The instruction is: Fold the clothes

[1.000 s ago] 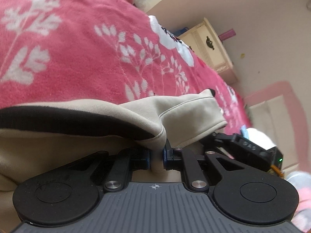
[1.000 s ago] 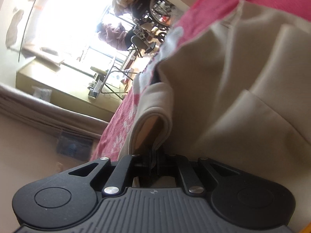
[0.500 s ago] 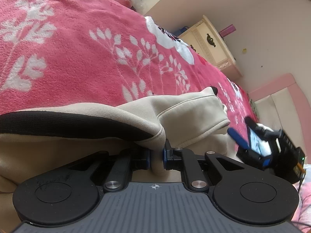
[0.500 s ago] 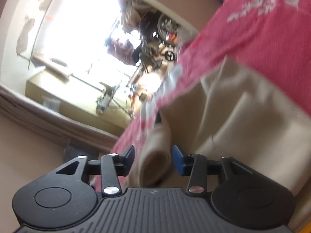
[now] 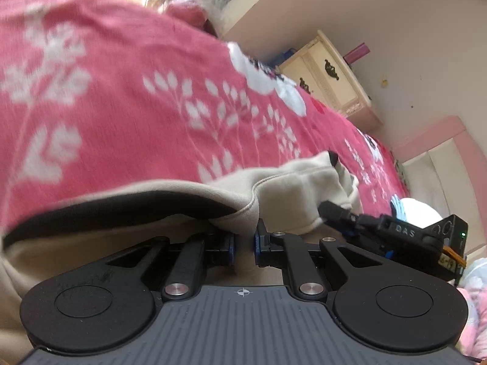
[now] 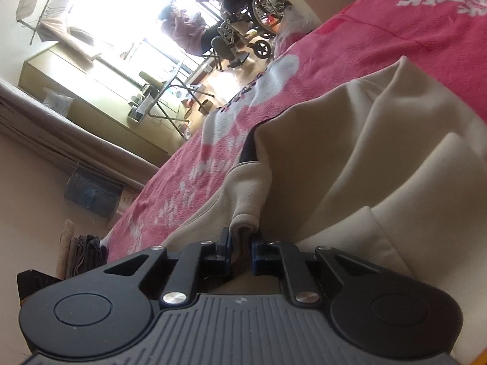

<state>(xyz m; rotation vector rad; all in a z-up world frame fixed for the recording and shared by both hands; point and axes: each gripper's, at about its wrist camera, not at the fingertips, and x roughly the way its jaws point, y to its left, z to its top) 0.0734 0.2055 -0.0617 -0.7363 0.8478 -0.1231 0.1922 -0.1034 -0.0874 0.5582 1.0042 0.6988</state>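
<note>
A beige garment (image 5: 298, 194) with a black band (image 5: 121, 210) lies on a pink blanket. In the left wrist view my left gripper (image 5: 242, 243) is shut on a rolled beige edge just below the band. The right gripper (image 5: 331, 211) shows there as a black body at the right, its tip against the garment's far corner. In the right wrist view my right gripper (image 6: 242, 251) is shut on a small fold of the beige garment (image 6: 350, 152), which spreads in soft ridges to the right. A dark strip of the garment (image 6: 248, 149) shows ahead.
The pink blanket (image 5: 137, 106) with white leaf prints covers the bed. A cream nightstand (image 5: 328, 82) and a pink headboard (image 5: 438, 140) stand beyond it. The right wrist view shows a wheelchair (image 6: 249, 9), a folding table (image 6: 170, 91) and stacked cloths (image 6: 82, 249) off the bed.
The right gripper, shut a second ago, opened and pulled back half a second ago, and has now closed again on a fold of the garment. The left gripper kept its hold.
</note>
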